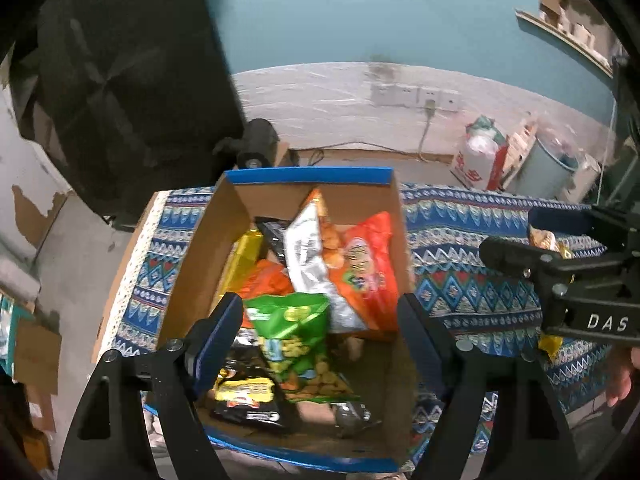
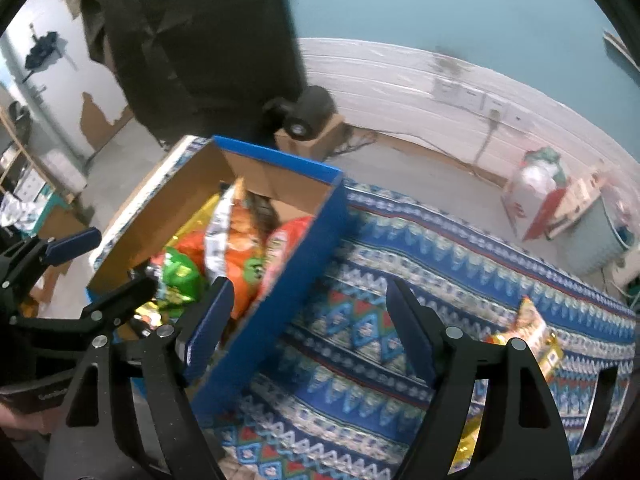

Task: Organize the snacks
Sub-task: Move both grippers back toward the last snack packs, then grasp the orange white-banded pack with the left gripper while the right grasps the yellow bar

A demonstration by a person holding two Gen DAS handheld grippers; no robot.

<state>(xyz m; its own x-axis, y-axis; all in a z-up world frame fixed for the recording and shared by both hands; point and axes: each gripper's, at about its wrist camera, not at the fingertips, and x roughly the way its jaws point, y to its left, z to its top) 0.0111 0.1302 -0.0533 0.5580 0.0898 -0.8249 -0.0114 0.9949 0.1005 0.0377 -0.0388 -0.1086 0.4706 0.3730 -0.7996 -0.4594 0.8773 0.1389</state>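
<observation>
A cardboard box (image 1: pixel 308 176) with blue outer walls stands on the patterned blue cloth (image 2: pixel 400 240). In it lie several snacks: a green bag (image 1: pixel 292 332), an orange bag (image 1: pixel 364 272), a white and orange bag (image 1: pixel 308 252), a yellow pack (image 1: pixel 244 256) and a black and yellow bag (image 1: pixel 244 392). My left gripper (image 1: pixel 320 332) hangs open above the box, over the green bag and not touching it. My right gripper (image 2: pixel 310 324) is open over the box's right wall (image 2: pixel 288 292), with nothing held. An orange and yellow snack pack (image 2: pixel 532 332) lies on the cloth to its right.
A dark cloth (image 1: pixel 132 80) hangs at the back left. A black roll (image 2: pixel 312 112) sits on a small carton behind the box. A white and red bag (image 1: pixel 480 160) and a pale bin (image 1: pixel 548 168) stand on the floor at the back right.
</observation>
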